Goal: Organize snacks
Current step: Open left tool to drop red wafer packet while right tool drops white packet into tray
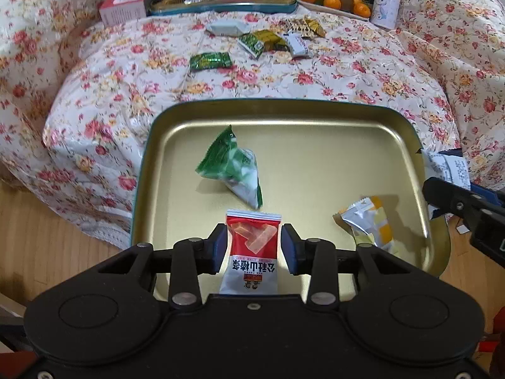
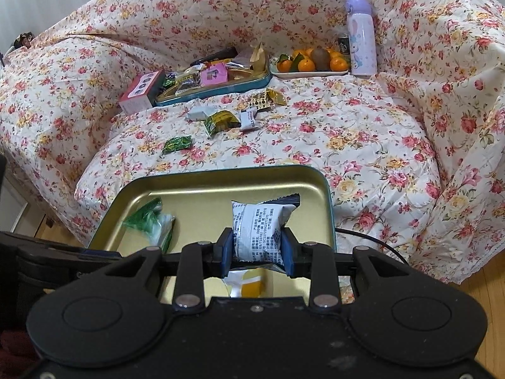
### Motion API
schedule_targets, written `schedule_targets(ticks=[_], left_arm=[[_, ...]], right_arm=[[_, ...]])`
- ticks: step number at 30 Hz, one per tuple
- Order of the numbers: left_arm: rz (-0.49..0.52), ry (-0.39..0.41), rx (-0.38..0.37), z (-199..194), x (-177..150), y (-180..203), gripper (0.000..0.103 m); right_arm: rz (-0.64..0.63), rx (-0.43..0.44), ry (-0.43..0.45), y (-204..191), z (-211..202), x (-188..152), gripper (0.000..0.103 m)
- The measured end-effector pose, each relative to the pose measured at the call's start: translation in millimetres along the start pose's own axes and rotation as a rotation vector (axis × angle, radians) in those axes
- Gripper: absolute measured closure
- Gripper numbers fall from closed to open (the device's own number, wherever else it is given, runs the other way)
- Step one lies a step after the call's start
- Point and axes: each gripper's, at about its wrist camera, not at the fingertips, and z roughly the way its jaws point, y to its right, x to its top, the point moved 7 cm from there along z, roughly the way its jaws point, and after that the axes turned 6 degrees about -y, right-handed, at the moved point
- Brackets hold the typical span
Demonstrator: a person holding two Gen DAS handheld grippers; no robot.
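gleaming gold tin tray (image 1: 315, 117) holding crinkly packets (image 1: 232, 167).

The red and white snack packet (image 1: 252, 252) carries large black Chinese characters, 公社山楂条, on its white lower half, seen upside down in the left wrist view. The white packet (image 2: 258, 230) has a block of small black Chinese print with rows of digits, too fine to read. A small white wrapper (image 2: 247, 120) lying on the flowered cloth shows dark letters that look like "STR", the rest hidden. The dark can (image 2: 343, 43) by the fruit bears a round green Starbucks logo. Print on the other wrappers is too blurred to read
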Motion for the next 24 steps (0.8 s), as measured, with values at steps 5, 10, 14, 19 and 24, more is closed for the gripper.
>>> schedule_targets(ticks=[5, 10, 14, 19, 24], left_arm=[[-0.001, 0.006, 0.021, -0.1, -0.3, -0.1, 0.056], [-0.023, -0.005, 0.032, 2.0, -1.7, -4.7, 0.056], [-0.030, -0.016, 0.037, 3.7, -3.6, -6.5, 0.056], [-0.031, -0.025, 0.036, 4.9, -4.9, -6.1, 0.056], [-0.034, -0.029, 0.035, 5.1, -5.2, -6.3, 0.056]], right_arm=[[-0.008, -0.002, -0.005, -1.0, 1.1, -0.8, 0.070], [-0.011, -0.006, -0.015, -1.5, 2.4, -2.0, 0.069], [-0.016, -0.002, -0.033, -2.9, 4.6, -3.9, 0.068], [-0.023, 0.004, -0.051, -4.9, 5.5, -6.1, 0.068], [-0.030, 0.004, -0.057, -6.3, 5.8, -6.9, 0.067]])
